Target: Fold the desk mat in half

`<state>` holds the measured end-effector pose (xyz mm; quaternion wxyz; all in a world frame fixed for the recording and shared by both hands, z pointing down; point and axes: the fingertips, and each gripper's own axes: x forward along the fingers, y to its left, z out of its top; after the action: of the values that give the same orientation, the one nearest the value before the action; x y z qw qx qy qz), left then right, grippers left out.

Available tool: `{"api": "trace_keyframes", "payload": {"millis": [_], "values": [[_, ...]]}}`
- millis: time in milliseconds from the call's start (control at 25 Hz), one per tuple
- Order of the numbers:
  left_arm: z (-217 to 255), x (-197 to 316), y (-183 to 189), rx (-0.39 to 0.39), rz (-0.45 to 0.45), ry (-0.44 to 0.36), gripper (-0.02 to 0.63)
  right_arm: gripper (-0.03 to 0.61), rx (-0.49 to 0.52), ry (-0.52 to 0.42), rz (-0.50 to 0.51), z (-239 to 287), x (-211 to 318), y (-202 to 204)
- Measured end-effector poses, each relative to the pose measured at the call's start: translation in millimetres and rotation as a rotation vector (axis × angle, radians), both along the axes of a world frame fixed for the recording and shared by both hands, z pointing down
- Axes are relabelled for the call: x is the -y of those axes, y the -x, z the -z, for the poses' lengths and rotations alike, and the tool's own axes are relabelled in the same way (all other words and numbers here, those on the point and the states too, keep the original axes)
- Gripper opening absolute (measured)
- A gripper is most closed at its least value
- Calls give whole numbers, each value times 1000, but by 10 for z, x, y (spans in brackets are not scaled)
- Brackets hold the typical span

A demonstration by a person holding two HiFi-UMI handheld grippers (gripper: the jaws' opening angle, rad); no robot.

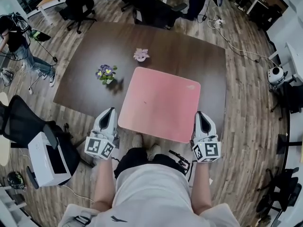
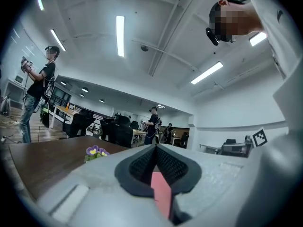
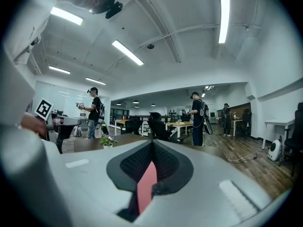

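mat: one, pink mat [image 1: 161,103], lying flat on the near half of the dark counter [image 1: 199,56]. Its near edge runs along the counter's near edge, right in front of the person.
left tongs: the left tongs [image 1: 111,111] are clamped on the mat's near left corner. The left gripper view shows the pink sheet pinched between the dark pads.
right tongs: the right tongs [image 1: 201,113] are clamped on the mat's near right corner, with the pink sheet pinched between the pads in the same way.
tongs count: two, one at each near corner, both pointing away from the person.
marker cubes: two marker cubes [image 1: 100,147], one at the back of each pair of tongs.
purple flowers: one small pot of purple flowers [image 1: 106,73] on the counter, near the mat's far left corner and off to its left, not touching it.
pink flower: one pink flower [image 1: 140,55] on the counter, just past the mat's far edge at its left end and apart from it. It is the nearest thing beyond that edge.
chairs: at least two black chairs [image 1: 78,4] at the counter's far side, and one more at the person's left.
white box: one white box [image 1: 47,157], beside that left chair.
people: two other people [image 1: 14,37] show in the head view, one far left and one beyond the far chairs, both well apart from the counter.
cable: one cable [image 1: 236,46] trails over the wooden floor [image 1: 246,126] to the right of the counter.
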<state>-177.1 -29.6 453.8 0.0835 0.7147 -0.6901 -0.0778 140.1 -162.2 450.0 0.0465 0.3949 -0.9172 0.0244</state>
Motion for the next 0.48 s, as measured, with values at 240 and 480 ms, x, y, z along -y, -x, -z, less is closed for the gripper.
{"api": "trace_keyframes", "payload": {"millis": [240, 480], "values": [[-71, 343, 151, 10, -44, 16, 6, 0, -12, 11, -15, -76, 127, 136], [-151, 530, 189, 21, -74, 34, 6, 0, -20, 11, -49, -88, 244, 123]]}}
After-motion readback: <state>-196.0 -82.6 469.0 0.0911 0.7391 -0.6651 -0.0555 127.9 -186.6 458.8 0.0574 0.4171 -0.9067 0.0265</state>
